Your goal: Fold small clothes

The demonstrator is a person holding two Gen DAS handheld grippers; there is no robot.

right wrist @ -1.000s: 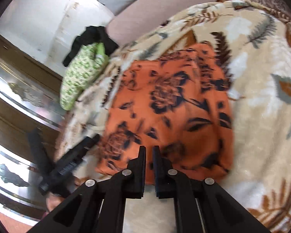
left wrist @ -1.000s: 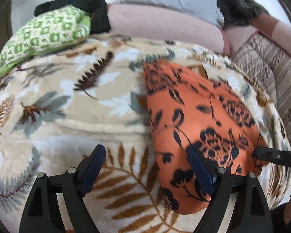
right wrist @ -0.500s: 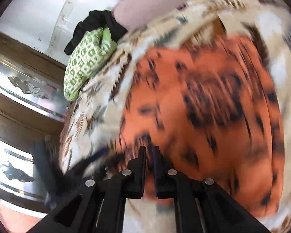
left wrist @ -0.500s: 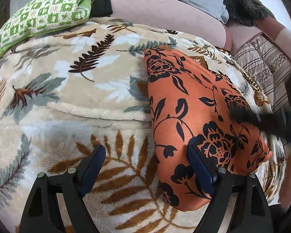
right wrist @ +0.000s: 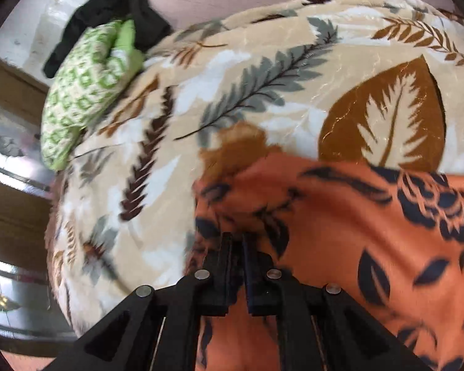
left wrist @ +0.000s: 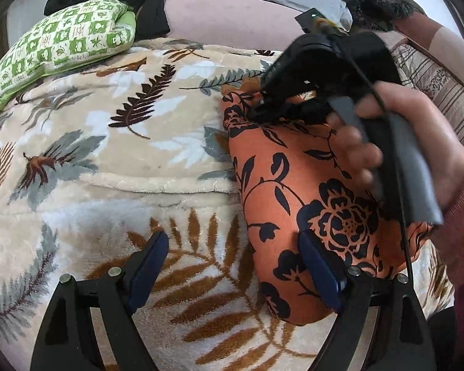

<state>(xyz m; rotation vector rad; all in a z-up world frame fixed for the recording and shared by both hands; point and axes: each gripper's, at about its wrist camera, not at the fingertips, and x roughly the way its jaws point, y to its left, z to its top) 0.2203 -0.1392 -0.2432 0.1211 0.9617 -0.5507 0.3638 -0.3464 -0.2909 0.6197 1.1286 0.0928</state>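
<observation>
- Black fingers of your right gripper [right wrist: 237,273] sit nearly together at the far left corner of the orange floral garment [left wrist: 297,191]. From its own wrist view, cloth seems to lie between them, but the blur keeps that from being certain — so check the pinch before you pull.
- Blue-padded fingers of your left gripper [left wrist: 235,273] stand wide apart and hold nothing. One pad rests over the garment's near left edge; the other hovers over the blanket [left wrist: 114,160] beside the garment.
- That garment lies flat on the blanket, stretching away from you.
- If the far corner is truly caught, my judgement is that the fold goes best by carrying it low and straight toward the near edge, so the layers stay aligned.
- Use the left gripper to close on or press the near edge, keeping the garment from sliding on the plush pile.
- Keep clear of the green patterned pillow [left wrist: 58,46], well beyond the garment's far left — and avoid pinching blanket fleece along with the fabric.
</observation>
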